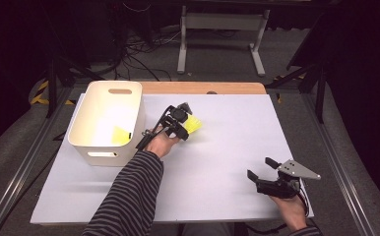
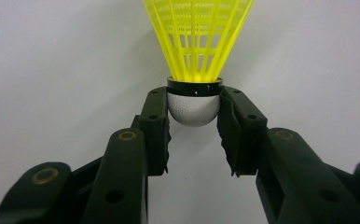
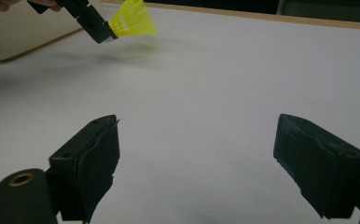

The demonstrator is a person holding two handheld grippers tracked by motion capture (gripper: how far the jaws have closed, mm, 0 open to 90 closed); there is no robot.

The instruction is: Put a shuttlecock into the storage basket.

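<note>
white sheet covers the table (image 1: 217,196). left gripper (image 1: 182,124) pinches the yellow shuttlecock (image 1: 193,124) by its cork, raised just beside the white bin (image 1: 129,105) — likely bound there. right gripper (image 1: 267,169) waits well apart, jaws spread, holding nothing.

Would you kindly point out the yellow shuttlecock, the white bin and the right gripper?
yellow shuttlecock (image 2: 194,108): left gripper view, on its rounded white cork.
white bin (image 1: 107,154): high view, on its near wall.
right gripper (image 1: 261,168): high view, midway between its fingertips.

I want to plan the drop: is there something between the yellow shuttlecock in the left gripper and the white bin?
Nothing visible does. The shuttlecock is held beside the white bin; only its near wall must be cleared.
</note>
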